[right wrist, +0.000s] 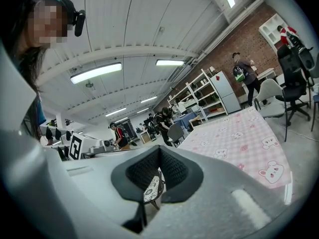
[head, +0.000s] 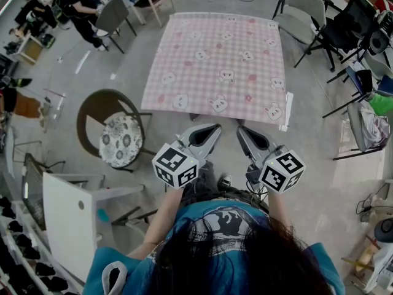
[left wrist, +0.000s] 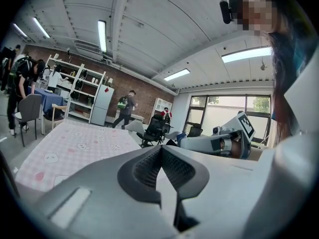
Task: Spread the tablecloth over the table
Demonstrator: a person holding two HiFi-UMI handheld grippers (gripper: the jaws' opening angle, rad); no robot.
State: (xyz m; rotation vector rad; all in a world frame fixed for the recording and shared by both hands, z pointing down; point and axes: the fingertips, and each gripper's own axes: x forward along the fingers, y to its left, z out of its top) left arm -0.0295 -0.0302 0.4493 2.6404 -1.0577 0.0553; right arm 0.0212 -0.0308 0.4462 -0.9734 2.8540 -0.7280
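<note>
Left gripper view: the left gripper (left wrist: 162,149) has its ribbed pads pressed together at the tip, nothing between them. Right gripper view: the right gripper (right wrist: 159,149) is likewise clenched on nothing; only the notch behind its tips gives a glimpse of a floral chair cushion (right wrist: 148,185) beyond.

Head view: 2 grippers side by side at waist level, both held close to level and aimed at the table. Left gripper (head: 213,128) and right gripper (head: 241,128) near each other, tips apart, marker cubes toward the body. Neither touches cloth.

Tablecloth (head: 215,60): pink check with bear prints, lying flat and spread across the tabletop, near edge hanging down just ahead of the 2 tips. It also shows left of the jaws in the left gripper view (left wrist: 75,143) and right of them in the right gripper view (right wrist: 239,138).

Surroundings: round chair with floral cushion (head: 121,139) left of the table's near corner. Grey chair (head: 301,14) at the far right corner. Grey floor (head: 319,158). Other people at the far end of the room.
</note>
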